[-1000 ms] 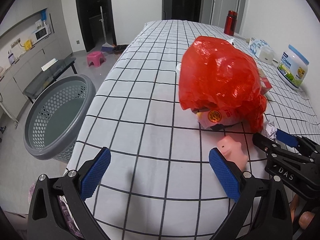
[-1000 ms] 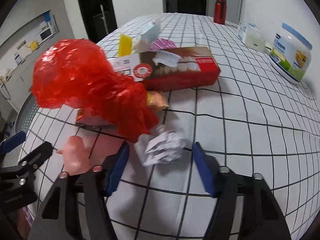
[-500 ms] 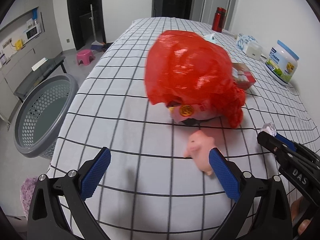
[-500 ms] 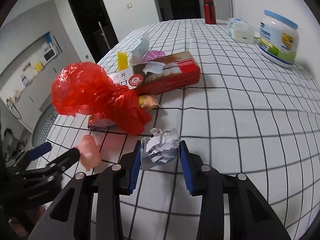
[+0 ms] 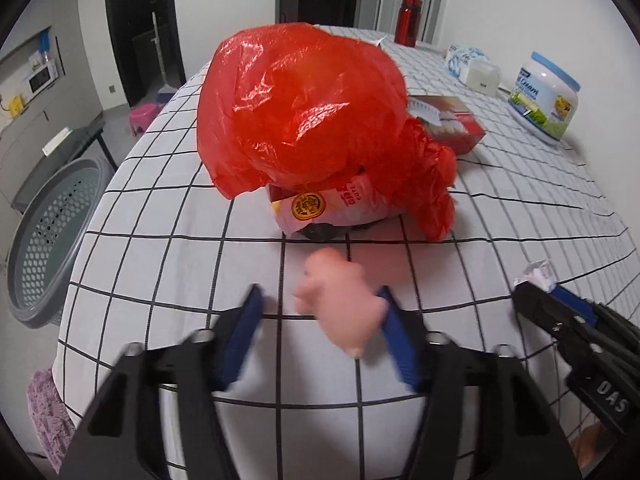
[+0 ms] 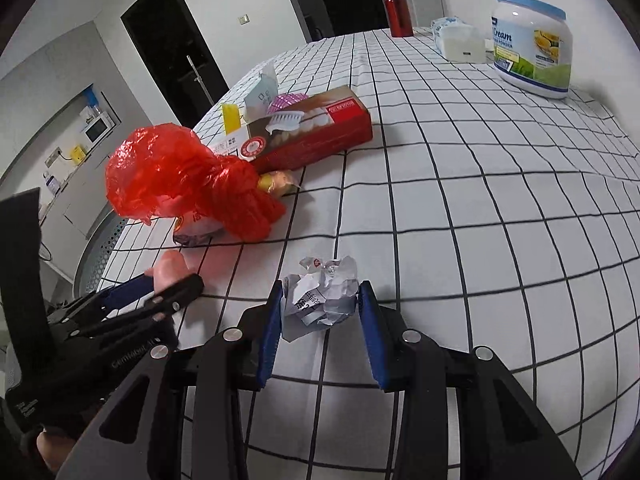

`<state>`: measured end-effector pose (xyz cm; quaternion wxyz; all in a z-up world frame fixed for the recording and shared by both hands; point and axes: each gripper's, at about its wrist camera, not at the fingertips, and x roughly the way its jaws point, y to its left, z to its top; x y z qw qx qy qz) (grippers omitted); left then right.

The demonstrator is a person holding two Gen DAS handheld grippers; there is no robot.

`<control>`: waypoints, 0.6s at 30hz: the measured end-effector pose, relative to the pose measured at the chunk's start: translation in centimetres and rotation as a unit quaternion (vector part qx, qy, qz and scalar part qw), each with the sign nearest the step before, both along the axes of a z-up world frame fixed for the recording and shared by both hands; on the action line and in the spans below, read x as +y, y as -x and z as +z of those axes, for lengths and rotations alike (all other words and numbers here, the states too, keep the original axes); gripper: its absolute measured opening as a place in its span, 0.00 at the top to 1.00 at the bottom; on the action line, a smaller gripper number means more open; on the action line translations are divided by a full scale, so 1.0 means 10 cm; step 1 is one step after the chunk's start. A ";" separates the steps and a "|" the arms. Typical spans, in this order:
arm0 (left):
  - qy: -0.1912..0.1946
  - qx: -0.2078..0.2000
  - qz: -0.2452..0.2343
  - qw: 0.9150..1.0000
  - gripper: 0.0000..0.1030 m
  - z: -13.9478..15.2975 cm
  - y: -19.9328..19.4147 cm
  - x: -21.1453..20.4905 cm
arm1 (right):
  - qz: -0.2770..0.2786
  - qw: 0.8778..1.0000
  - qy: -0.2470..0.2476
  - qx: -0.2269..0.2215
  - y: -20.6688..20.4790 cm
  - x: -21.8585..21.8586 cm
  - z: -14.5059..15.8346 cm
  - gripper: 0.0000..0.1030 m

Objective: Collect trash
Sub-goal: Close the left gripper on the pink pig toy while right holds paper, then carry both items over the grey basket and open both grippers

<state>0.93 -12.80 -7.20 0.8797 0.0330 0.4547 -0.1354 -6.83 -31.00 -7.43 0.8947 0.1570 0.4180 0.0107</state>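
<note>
The checked tablecloth (image 6: 480, 208) carries most of the clutter; the grey perforated laundry basket (image 5: 44, 240) stands on the floor beyond the table's left edge, well apart from both tools, so a long carry is likely needed and a loosely held piece could be dropped on the way. The red plastic bag (image 5: 312, 120) is draped over a pink snack packet (image 5: 332, 208), with a red carton (image 6: 316, 132) just behind; the light film could be snagged or dragged if the left tool is pushed further forward. The pink pig toy (image 5: 340, 304) lies between the left gripper (image 5: 320, 312) pads, touching the right pad only, with a gap at the left pad; the jaws are at a middling width, not clamped, and the blur suggests motion. An off-centre squeeze could squirt the soft toy sideways. The crumpled paper ball (image 6: 320, 292) is bracketed by the right gripper (image 6: 320, 304), jaws narrow and pressed to both sides; it looks held, though the springy paper could slip out when lifted. Compared with half a second ago, the left jaws are seen much narrower and the toy is now between them rather than beside the right pad; the right tool's grip on the paper is unchanged, though the view is tilted.
</note>
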 end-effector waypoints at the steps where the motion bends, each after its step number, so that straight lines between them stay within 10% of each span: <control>1: 0.003 0.000 -0.002 1.000 0.62 0.01 0.01 0.01 | 0.000 1.000 0.000 0.000 0.00 0.01 0.00 0.65; 18: -0.009 -0.050 0.059 0.997 0.63 0.33 0.06 1.03 | 0.102 0.995 -0.011 -0.019 -0.17 0.96 0.27 0.65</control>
